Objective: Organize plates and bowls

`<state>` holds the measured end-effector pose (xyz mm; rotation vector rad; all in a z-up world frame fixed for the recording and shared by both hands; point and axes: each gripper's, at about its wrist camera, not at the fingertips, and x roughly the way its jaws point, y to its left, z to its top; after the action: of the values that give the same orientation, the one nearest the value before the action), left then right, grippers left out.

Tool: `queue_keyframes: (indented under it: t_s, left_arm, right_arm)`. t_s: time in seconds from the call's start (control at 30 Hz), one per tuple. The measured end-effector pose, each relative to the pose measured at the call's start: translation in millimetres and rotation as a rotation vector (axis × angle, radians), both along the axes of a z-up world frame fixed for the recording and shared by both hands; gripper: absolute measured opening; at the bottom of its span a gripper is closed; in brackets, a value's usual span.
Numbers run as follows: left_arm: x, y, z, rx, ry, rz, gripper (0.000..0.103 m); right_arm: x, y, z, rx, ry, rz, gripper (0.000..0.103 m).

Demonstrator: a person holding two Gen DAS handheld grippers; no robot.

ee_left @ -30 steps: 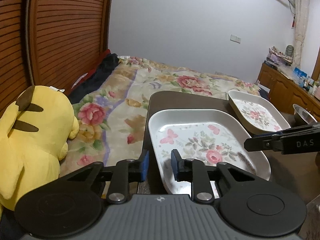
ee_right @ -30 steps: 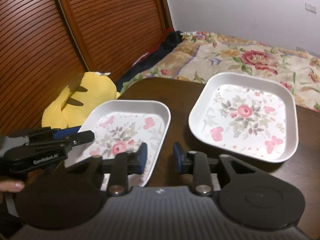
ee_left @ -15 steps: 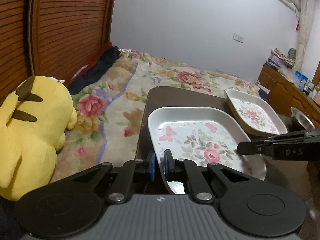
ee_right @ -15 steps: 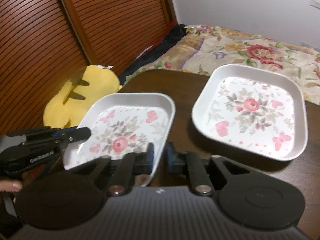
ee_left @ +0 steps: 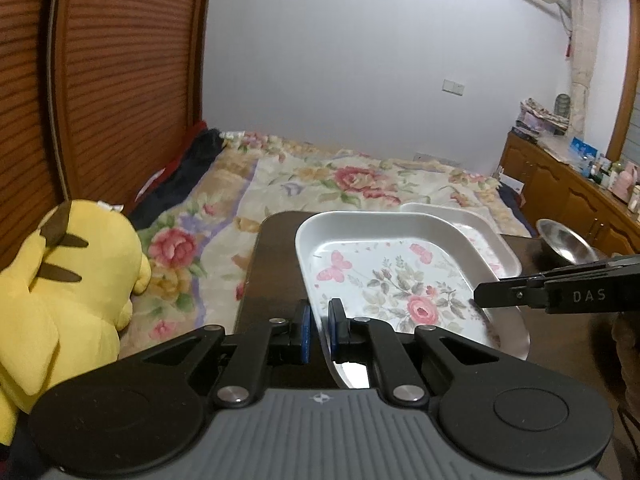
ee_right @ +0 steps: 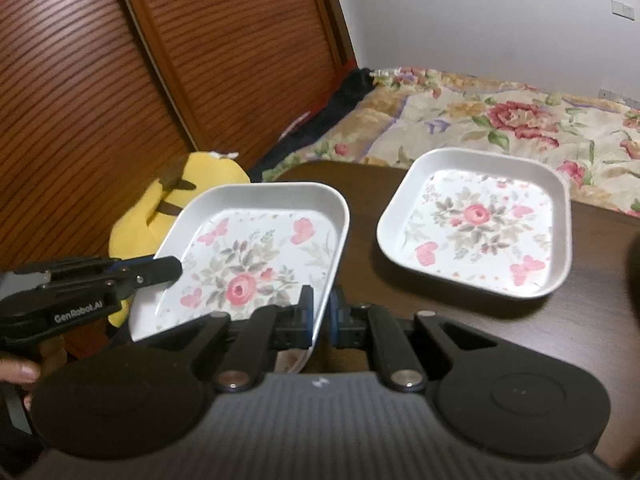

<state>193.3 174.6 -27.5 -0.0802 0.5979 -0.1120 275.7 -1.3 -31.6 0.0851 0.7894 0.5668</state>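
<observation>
A square white floral plate [ee_left: 392, 276] [ee_right: 256, 256] is held tilted above the dark wooden table [ee_right: 360, 184]. My left gripper [ee_left: 319, 330] is shut on its left rim, and my right gripper [ee_right: 320, 318] is shut on its right rim. Each gripper shows in the other's view, the right gripper in the left wrist view [ee_left: 560, 294] and the left gripper in the right wrist view [ee_right: 100, 280]. A second, matching floral plate [ee_right: 476, 220] [ee_left: 476, 236] lies flat on the table to the right. A steel bowl [ee_left: 564, 242] stands at the table's far right.
A yellow plush toy [ee_left: 64, 292] [ee_right: 168, 208] lies left of the table. A bed with a floral cover [ee_left: 328, 184] lies behind the table. A slatted wooden wardrobe [ee_right: 120, 80] stands at the left, and a cluttered wooden cabinet [ee_left: 568, 188] at the right.
Both grippers closed from open onto the near plate's opposite rims and lifted it off the table, tilted. The second plate and the bowl have not moved.
</observation>
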Motion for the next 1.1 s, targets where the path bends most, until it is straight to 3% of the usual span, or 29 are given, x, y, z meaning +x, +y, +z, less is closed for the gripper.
queue_keyframes:
  t_s: [0.47,1.1]
  left_arm:
    - [-40,-45,17,0.023,-0.02,-0.064,0.01]
    - [-86,-72,21,0.036,-0.022,-0.131,0.01]
  right_arm:
    - [-52,-50,25,0.02,-0.069,-0.055,0.01]
    - [-112,-88,23,0.046,-0.115,-0.099,0.01]
